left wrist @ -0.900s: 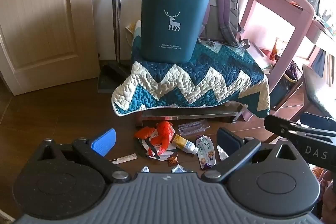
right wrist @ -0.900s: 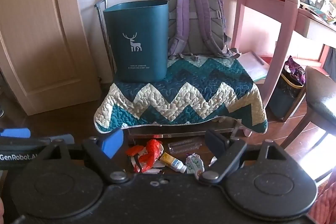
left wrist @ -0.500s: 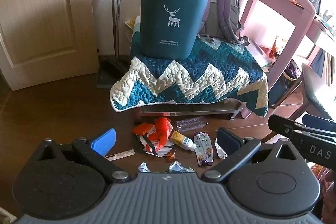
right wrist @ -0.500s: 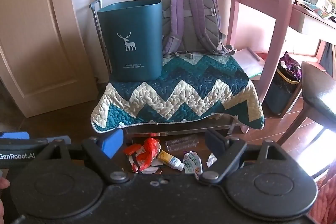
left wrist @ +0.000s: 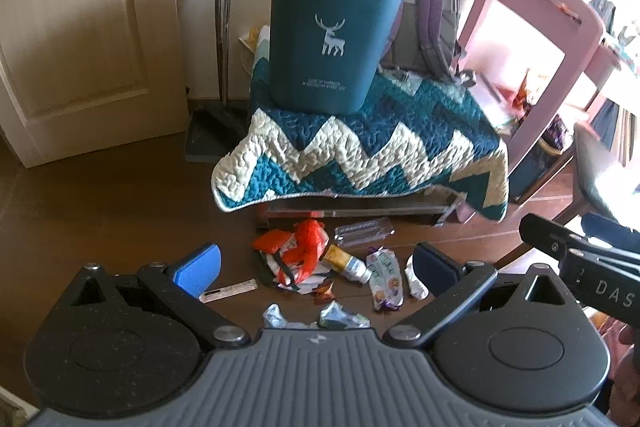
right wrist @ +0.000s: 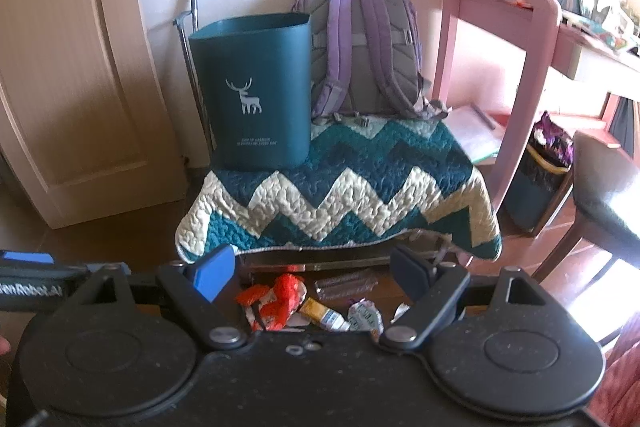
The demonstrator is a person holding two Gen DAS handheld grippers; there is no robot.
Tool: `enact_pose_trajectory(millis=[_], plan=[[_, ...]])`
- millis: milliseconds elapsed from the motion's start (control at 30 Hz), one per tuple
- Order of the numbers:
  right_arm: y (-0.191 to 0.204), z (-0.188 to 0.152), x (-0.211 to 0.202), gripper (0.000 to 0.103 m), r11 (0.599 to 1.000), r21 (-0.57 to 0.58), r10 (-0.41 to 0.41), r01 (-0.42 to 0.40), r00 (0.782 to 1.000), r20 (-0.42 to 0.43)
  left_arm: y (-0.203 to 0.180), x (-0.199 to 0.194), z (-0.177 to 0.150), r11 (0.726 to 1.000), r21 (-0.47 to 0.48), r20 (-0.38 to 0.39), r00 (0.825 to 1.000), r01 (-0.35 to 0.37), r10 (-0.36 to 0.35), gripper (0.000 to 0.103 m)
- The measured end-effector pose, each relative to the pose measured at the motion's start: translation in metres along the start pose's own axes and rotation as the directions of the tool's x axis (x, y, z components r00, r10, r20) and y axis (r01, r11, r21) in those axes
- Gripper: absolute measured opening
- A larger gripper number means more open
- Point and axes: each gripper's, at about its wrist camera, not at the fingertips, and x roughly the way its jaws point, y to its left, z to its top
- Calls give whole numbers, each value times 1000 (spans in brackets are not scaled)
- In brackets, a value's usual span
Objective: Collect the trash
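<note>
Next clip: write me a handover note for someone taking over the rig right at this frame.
Left gripper: jaws open, empty, above the floor litter.
Right gripper: jaws open, empty.
Teal deer bin stands upright on the zigzag quilt, beside the purple backpack.
On the floor below: red plastic bag, clear bottle, small yellow bottle, snack wrapper, foil scraps.
Done: nothing collected that shows.
Left: all pieces into the bin.

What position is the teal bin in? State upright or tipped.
Upright. The teal bin stands on its base on the zigzag quilt, open rim facing up, deer print level.
</note>
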Motion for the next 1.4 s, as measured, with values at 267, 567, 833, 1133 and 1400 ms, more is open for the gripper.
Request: enact_pose_trajectory(millis=[267, 567, 833, 1133, 1400], plan=[[4, -3, 1, 85, 1000, 8, 29, -29, 999, -38, -6, 0, -5, 1000, -1, -48, 999, 21, -21, 103], [-5, -9, 7, 85, 997, 74, 29, -23, 996, -89, -5, 8, -15, 999, -31, -94, 995, 18, -21, 103], [-9, -10, 4, 85, 996, 81, 29, -23, 997, -75, -10, 3, -14, 1000, -17, -81, 997, 16, -17, 103], [-8, -9, 3, 85, 997, 73, 41, -36, 996, -73, -8, 2, -14, 1000, -17, -79, 997, 17, -19, 103], [-6, -9, 3, 85, 997, 69, 46, -41, 996, -74, -6, 4, -10, 1000, -20, -77, 997, 15, -17, 103]])
